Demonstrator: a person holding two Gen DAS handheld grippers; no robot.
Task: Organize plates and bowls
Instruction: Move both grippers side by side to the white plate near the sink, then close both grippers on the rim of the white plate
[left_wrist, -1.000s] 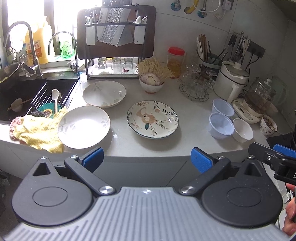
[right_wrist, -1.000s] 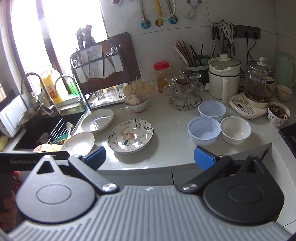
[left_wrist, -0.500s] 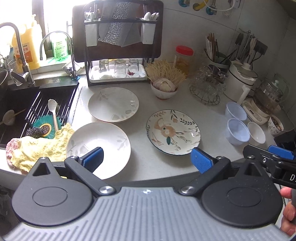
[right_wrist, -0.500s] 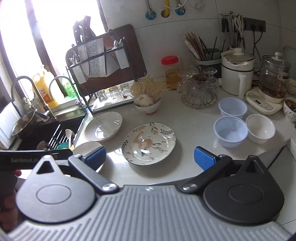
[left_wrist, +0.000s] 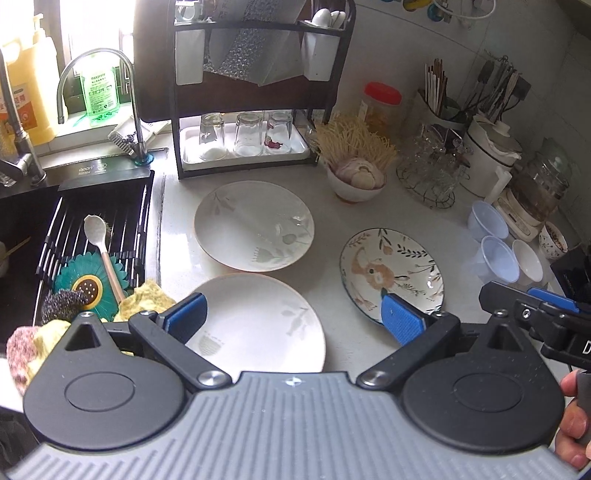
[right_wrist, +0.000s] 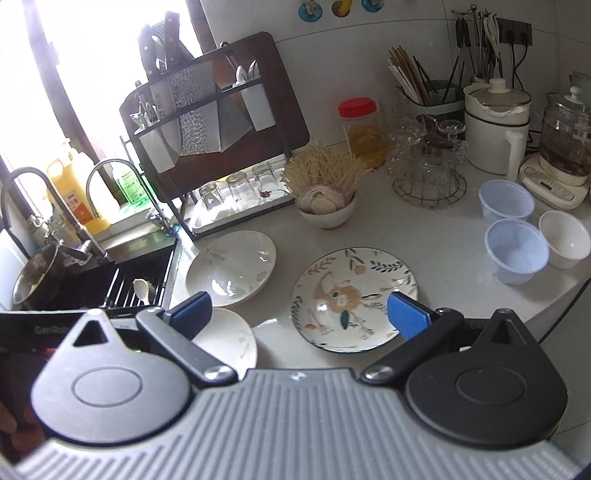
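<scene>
Left gripper (left_wrist: 291, 317): jaws spread wide, holding nothing, above the near white plate (left_wrist: 258, 325).
Right gripper (right_wrist: 299, 314): jaws wide apart, empty, over the patterned plate (right_wrist: 354, 299).
Plates: far white plate (left_wrist: 255, 225) just beyond the near one, rims almost touching; the patterned plate lies to their right, apart.
Bowls: two clear bowls (right_wrist: 515, 254) and a small white bowl (right_wrist: 563, 238) clustered at the far right, near the counter edge.
Open room: bare counter (right_wrist: 443, 258) between patterned plate and bowls.
Left edge: sink (left_wrist: 74, 229) beside the white plates.

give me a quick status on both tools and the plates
Left tool open, over near white plate. Right tool open, empty, above floral plate. Plates unstacked. Nothing blocking.
</scene>
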